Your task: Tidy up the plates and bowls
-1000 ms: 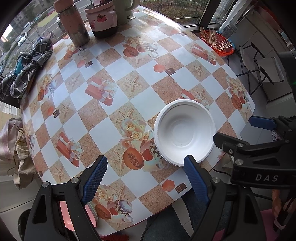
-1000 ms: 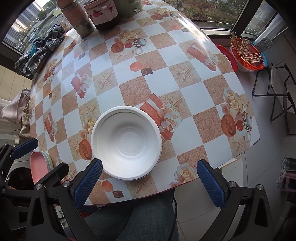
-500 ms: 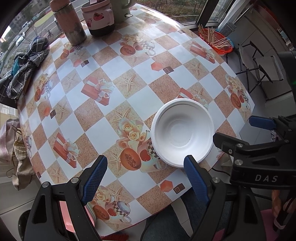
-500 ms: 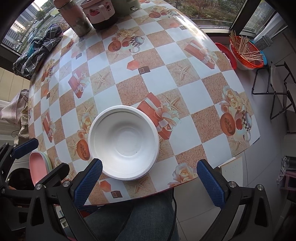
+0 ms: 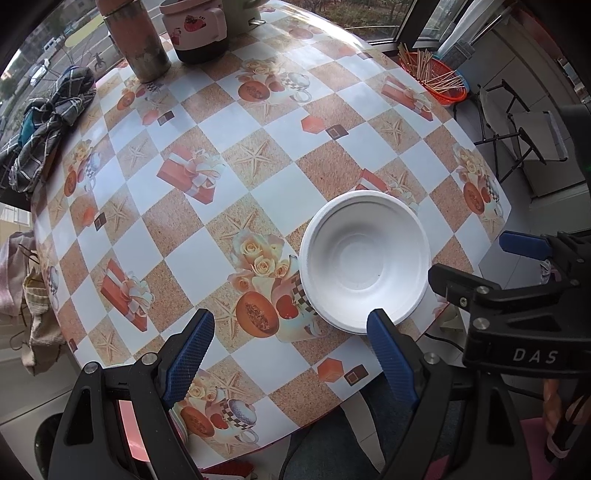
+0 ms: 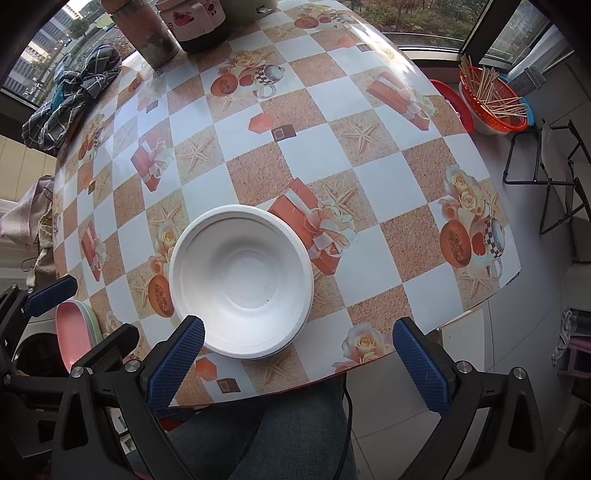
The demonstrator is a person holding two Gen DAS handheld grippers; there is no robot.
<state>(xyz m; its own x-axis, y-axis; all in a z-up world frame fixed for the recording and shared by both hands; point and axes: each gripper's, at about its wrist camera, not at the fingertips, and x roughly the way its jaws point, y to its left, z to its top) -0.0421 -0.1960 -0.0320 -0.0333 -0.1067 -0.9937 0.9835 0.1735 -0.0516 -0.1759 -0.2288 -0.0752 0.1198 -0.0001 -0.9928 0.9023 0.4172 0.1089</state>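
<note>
On table (image 6: 388, 177) near edge: white bowl (image 6: 242, 282); both grippers' fingers wide apart (holding nothing).

A round table (image 5: 280, 192) in a checkered, gift-and-rose printed cloth bears a white foam bowl (image 5: 364, 260) near its front edge, and at the back a rusty metal flask (image 5: 138, 44), a pink lidded pot (image 5: 197, 29) and a crumpled plaid cloth (image 5: 51, 118).

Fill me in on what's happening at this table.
A person holds a gripper in each hand over a patterned table. Both the left gripper and right gripper are open and hold nothing. A white bowl sits upright near the table's front edge, untouched. Pink plates sit at the left edge, beside the left gripper.
</note>
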